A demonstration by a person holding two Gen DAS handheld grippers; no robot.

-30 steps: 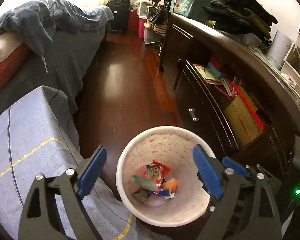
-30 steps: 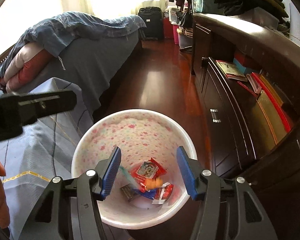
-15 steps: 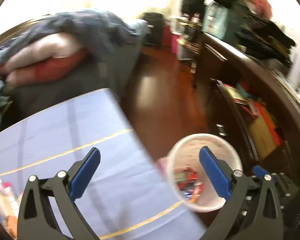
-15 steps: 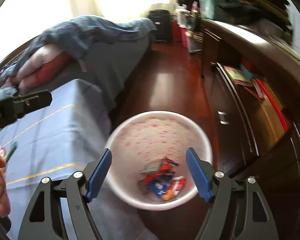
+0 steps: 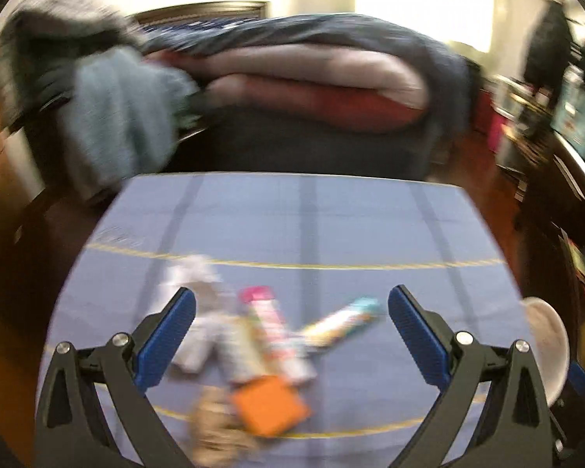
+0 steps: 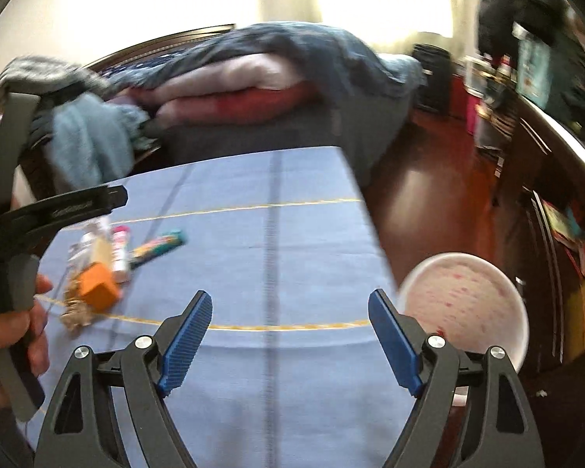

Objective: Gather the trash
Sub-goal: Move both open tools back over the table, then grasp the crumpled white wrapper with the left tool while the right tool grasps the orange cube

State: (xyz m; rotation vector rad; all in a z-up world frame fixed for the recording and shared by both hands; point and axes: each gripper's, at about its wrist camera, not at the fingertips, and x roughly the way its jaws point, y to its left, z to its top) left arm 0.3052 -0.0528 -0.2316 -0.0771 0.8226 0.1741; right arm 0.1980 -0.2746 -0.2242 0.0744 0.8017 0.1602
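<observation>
A small pile of trash lies on the blue tablecloth: an orange packet, a pink-topped wrapper, a teal and yellow wrapper, a white wrapper and a brownish crumpled piece. My left gripper is open and empty, just above the pile. My right gripper is open and empty over bare cloth. The pile shows at the left in the right wrist view, with the orange packet. The white speckled bin stands on the floor right of the table.
A bed with a dark quilt and pink and red bedding lies behind the table. A blue-grey towel hangs at the left. A dark dresser runs along the right wall. The wooden floor lies between bed and dresser.
Both grippers have swung left from over the bin to over the table. The left gripper now faces the trash pile. Both views are motion-blurred.
</observation>
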